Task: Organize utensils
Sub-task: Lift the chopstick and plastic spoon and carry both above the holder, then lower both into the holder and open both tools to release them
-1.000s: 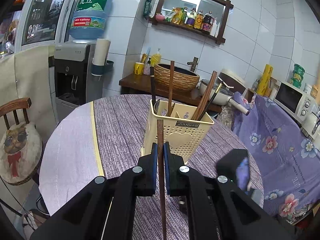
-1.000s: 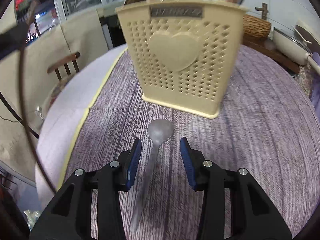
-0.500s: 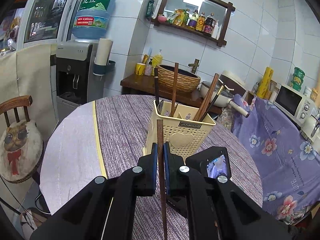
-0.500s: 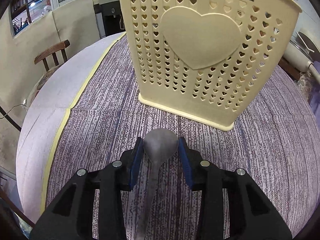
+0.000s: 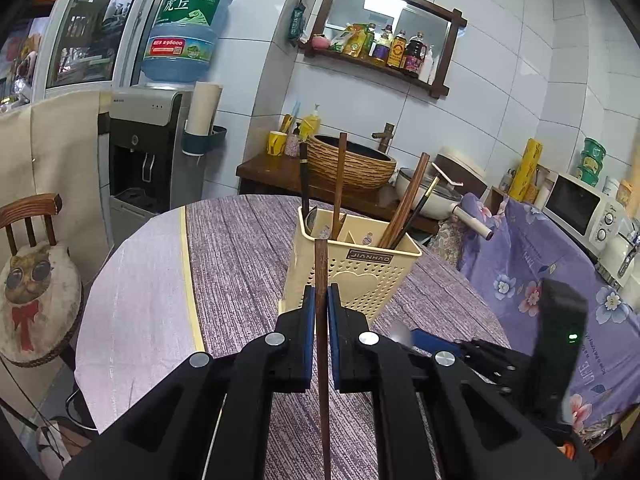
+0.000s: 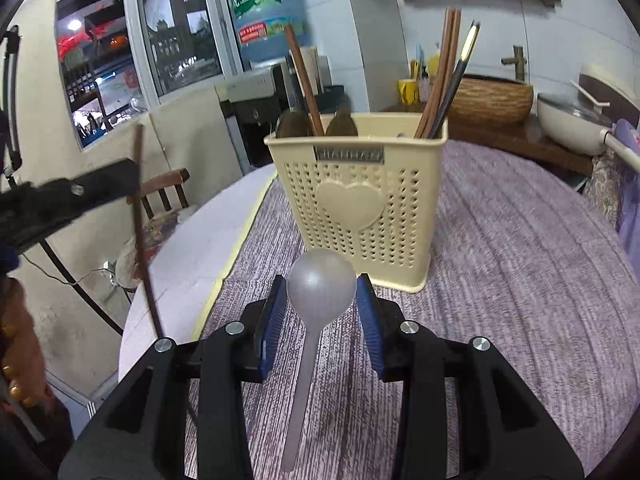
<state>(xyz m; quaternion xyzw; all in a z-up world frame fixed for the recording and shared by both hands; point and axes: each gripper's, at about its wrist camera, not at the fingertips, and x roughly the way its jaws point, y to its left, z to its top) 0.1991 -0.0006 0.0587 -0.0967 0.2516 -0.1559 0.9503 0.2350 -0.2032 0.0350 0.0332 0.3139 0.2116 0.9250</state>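
The spoon (image 6: pixel 320 288) is now off the table: a second ago it lay on the purple cloth (image 6: pixel 500 280) between my right gripper (image 6: pixel 320 308)'s parted pads; now the bowl sits pinched between them, handle trailing back under the tool, and the whole is lifted toward the cream holder (image 6: pixel 360 200). The jaws are partly closed, clamped on the bowl's width, and I judge the pickup done, with only the carry and drop into a compartment left.

My left gripper (image 5: pixel 320 312) has not changed. It is closed tight on a dark wooden chopstick (image 5: pixel 321 280), held upright just short of the holder, as it was a second ago. That chopstick awaits its turn.

The holder stands upright near the middle of the round table (image 5: pixel 132 312). Inside are several chopsticks (image 6: pixel 440 72) and two spoon bowls (image 6: pixel 294 124); which compartment each occupies I cannot tell fully.

Legible writing: the holder's plate (image 5: pixel 369 256) reads JIANHAO. The water bottle (image 5: pixel 186 32) on the dispenser (image 5: pixel 140 148) carries green Chinese characters, "TIGER HILL" faintly, and a red band with a number I cannot read. Shelf bottles (image 5: pixel 384 50) are labelled but illegible.
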